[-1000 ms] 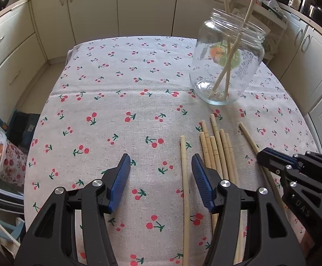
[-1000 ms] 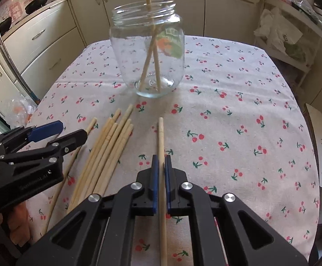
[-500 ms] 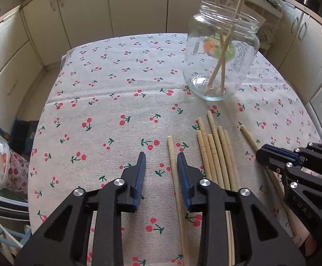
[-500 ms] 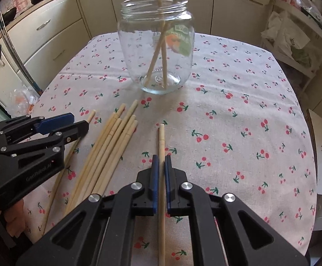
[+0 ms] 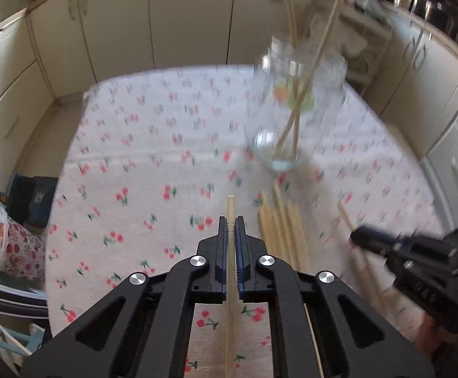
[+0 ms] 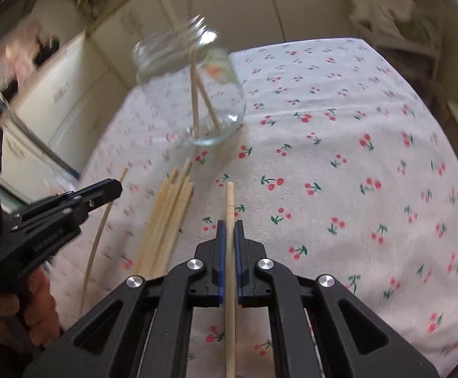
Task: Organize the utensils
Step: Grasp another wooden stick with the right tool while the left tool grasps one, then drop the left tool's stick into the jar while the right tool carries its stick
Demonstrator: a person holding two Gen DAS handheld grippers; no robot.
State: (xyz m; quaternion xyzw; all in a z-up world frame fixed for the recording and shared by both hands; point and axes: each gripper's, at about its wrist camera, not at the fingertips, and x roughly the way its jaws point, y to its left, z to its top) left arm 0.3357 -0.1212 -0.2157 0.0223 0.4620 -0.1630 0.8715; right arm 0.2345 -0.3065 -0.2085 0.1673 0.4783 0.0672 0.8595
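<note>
Since the earlier frame the left gripper (image 5: 231,223) had closed its jaws from wide apart onto a single chopstick (image 5: 230,252), and the blurred cloth beneath suggested the stick had been lifted clear of the table; the right gripper (image 6: 228,225) had stayed clamped on its own chopstick (image 6: 229,252) while its view rolled, so the jar now leaned in that picture. Each gripper was thus pinching one stick between its blue pads, the shaft running back under the camera and the blunt tip poking out ahead. The step in hand looked like the pick-up of a pair, one stick per hand, for delivery to the glass jar (image 5: 295,110), which stood further back on the table and already held two sticks leaning crossed inside. The next move probably called for swinging each stick upright over the jar's open mouth before letting go, one hand at a time so they would not clash. The loose bundle of chopsticks (image 5: 281,236) lay flat just right of the left gripper, pale, slim and round, likely bamboo. The tablecloth (image 6: 339,163) was a woven off-white fabric printed with red cherries; the jar was clear, smooth and round-shouldered with a threaded neck.
</note>
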